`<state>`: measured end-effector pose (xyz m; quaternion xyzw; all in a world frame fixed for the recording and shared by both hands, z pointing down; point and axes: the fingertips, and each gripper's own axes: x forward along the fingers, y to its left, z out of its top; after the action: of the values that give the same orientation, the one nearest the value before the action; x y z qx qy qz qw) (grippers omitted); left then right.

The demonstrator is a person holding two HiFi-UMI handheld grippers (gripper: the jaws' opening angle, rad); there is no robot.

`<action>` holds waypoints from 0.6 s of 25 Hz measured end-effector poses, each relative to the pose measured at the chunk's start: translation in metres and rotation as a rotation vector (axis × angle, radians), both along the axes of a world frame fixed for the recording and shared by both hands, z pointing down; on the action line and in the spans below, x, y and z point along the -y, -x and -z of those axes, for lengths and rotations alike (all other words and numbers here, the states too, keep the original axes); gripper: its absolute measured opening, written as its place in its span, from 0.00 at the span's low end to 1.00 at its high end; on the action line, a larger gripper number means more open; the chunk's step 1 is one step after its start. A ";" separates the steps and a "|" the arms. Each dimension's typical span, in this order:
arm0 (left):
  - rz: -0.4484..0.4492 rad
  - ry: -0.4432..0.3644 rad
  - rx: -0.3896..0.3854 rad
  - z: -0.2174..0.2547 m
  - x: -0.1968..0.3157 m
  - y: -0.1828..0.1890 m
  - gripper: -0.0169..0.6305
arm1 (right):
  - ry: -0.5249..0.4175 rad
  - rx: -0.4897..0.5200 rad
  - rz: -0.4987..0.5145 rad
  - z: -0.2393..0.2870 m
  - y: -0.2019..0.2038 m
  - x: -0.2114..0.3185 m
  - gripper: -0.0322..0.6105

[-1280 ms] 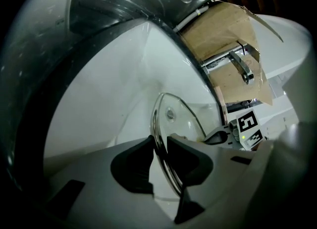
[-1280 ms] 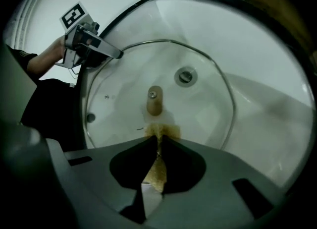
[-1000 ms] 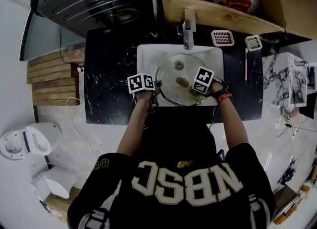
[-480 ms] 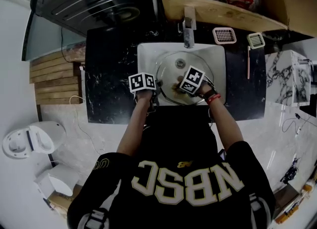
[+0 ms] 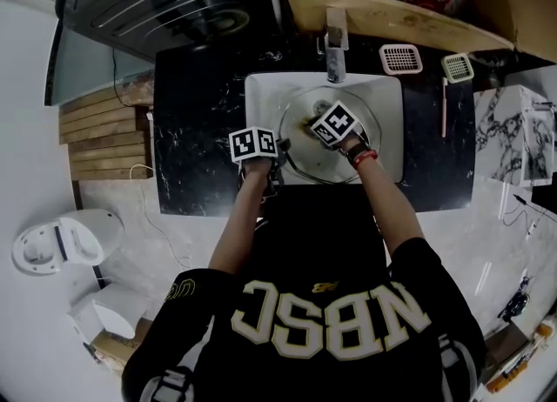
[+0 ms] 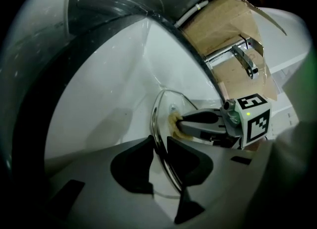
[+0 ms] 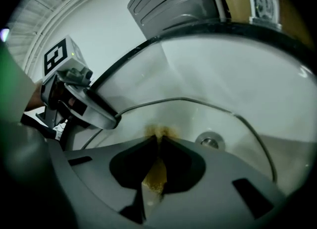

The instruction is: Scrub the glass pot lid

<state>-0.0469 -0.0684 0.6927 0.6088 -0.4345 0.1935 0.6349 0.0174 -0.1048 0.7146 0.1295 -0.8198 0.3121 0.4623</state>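
**Item:** round, clear glass pot lid (image 5: 305,158) with a bright metal rim.

**Location:** inside the white rectangular sink (image 5: 261,94), which is set in a black stone counter (image 5: 191,148) below the metal tap (image 5: 335,50).

**Axis:** the lid is round, so it has no long axis. Its rim runs near-to-far between the left jaws.

**Left gripper (image 6: 159,143):** at the lid's left edge. The jaws are narrowed onto the rim, one on each side, holding it steady.

**Right gripper (image 7: 158,146):** over the lid, left of its centre. The jaws are pinched on a yellow-brown scrub pad (image 7: 156,173) whose tip touches the glass.

**Governing relation:** the glass lies directly under the pad, and most of the bare glass spreads right and far from it. I judge the right hand to be the working hand.

**Condition:** the glass is transparent. There is a yellowish patch at the pad's tip, and I cannot tell whether it is pad or residue. No other soil is discernible.
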 end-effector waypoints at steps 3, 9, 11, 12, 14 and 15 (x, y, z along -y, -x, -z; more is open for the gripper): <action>-0.004 -0.004 0.001 0.001 0.000 -0.001 0.18 | -0.076 -0.060 -0.027 -0.007 -0.015 0.019 0.11; -0.005 -0.015 -0.033 0.005 0.001 -0.005 0.19 | -0.178 -0.228 -0.042 -0.016 -0.071 0.042 0.11; -0.002 -0.013 -0.036 0.005 0.001 -0.005 0.19 | -0.170 -0.274 -0.032 -0.015 -0.090 0.041 0.11; -0.002 -0.013 -0.036 0.005 0.001 -0.004 0.18 | -0.155 -0.298 -0.020 -0.014 -0.099 0.038 0.11; 0.000 -0.014 -0.036 0.005 0.002 -0.004 0.19 | -0.115 -0.346 0.019 -0.012 -0.114 0.027 0.11; 0.000 -0.015 -0.036 0.005 0.002 -0.004 0.19 | -0.094 -0.367 0.043 -0.010 -0.120 0.021 0.11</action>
<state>-0.0428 -0.0701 0.6882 0.6169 -0.4244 0.1792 0.6381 0.1372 -0.1254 0.7242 0.1882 -0.7381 0.2346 0.6039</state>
